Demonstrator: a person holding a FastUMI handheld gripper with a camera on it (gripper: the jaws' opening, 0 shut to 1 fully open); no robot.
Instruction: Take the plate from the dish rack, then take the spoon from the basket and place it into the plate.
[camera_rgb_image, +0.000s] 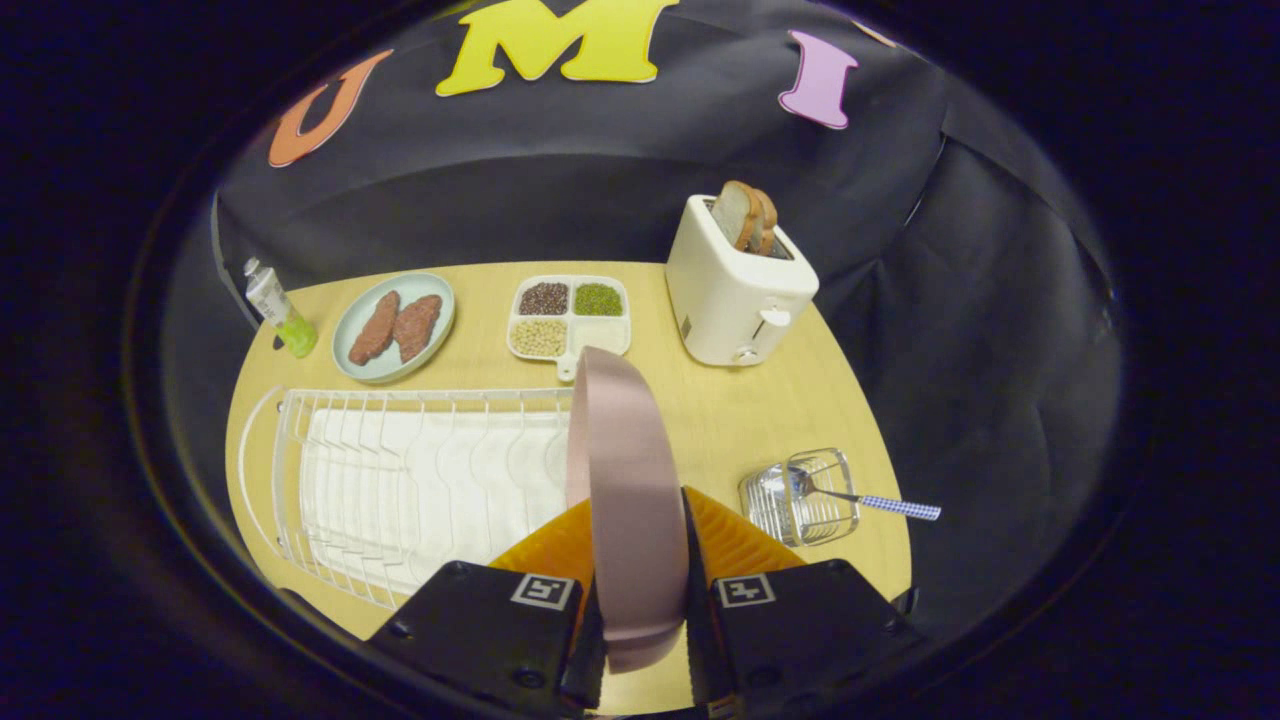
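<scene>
A pink plate (625, 470) stands on edge between my fingers, with my gripper (640, 560) shut on its rim and holding it above the wooden table (720, 420). The white wire dish rack (420, 480) lies to the left of the fingers with no dishes in it. To the right of the fingers sits a small wire basket (805, 500). A spoon (850, 495) rests in it, bowl inside and blue-checked handle sticking out to the right.
Beyond the plate stand a white toaster (735, 290) with bread slices, a divided tray of beans (568, 315), a pale plate with two meat pieces (393, 327) and a small green bottle (280, 310). Black cloth walls close the table in.
</scene>
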